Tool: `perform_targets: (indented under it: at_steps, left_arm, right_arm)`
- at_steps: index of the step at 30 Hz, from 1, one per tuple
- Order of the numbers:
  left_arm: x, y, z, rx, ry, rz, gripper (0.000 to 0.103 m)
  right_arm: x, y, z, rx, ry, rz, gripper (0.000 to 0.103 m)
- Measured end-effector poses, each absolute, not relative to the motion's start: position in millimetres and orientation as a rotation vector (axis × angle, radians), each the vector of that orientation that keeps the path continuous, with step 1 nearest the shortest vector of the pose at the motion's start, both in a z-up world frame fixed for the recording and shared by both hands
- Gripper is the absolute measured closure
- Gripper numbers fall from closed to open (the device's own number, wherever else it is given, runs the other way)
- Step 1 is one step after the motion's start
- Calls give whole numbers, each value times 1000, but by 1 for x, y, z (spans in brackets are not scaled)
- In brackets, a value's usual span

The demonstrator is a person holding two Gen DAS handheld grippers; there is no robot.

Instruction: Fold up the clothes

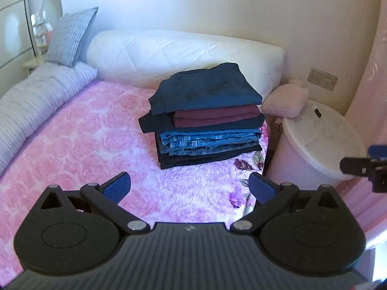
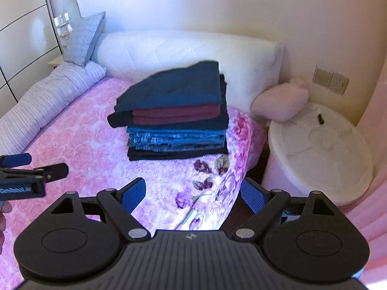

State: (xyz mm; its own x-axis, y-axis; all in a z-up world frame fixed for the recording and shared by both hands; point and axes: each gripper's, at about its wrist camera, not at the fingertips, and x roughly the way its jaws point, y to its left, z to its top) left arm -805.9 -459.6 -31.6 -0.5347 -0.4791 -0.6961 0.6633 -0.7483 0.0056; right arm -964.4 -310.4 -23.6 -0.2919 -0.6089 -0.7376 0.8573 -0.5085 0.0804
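Stack of folded clothes (image 1: 205,118): sits on the pink rose-pattern blanket (image 1: 79,133), near the white quilted headboard cushion (image 1: 183,53). Layers, top to bottom: dark teal garment (image 1: 208,89), maroon garment (image 1: 217,116), navy piece, blue jeans (image 1: 208,142), black item at the base.

Left gripper (image 1: 189,186): blue-padded fingers spread wide, holding nothing, short of the stack.

Right gripper (image 2: 193,193): fingers likewise apart and empty, over the blanket's edge.

Surroundings: grey striped bolster (image 1: 36,104) along the left, checked pillow (image 1: 70,36), pink plush item (image 1: 285,101), possibly a soft toy, beside a round white table (image 1: 321,140).
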Motion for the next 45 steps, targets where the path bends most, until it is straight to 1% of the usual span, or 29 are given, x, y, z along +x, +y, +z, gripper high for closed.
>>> perform_targets:
  at_steps: [10, 19, 32, 45]
  left_arm:
    - [-807, -449, -15, 912, 264, -2274, 1]
    - [-802, -453, -17, 899, 317, -2263, 1]
    - [-804, -458, -14, 874, 303, -2257, 1]
    - [-802, -450, -20, 901, 305, -2251, 1]
  right_arm:
    - [-954, -307, -11, 824, 382, -1939, 15]
    - [-953, -312, -13, 828, 370, -1933, 15]
    - [-949, -321, -9, 814, 412, -1943, 15]
    - [-940, -321, -17, 840, 434, -1918, 15]
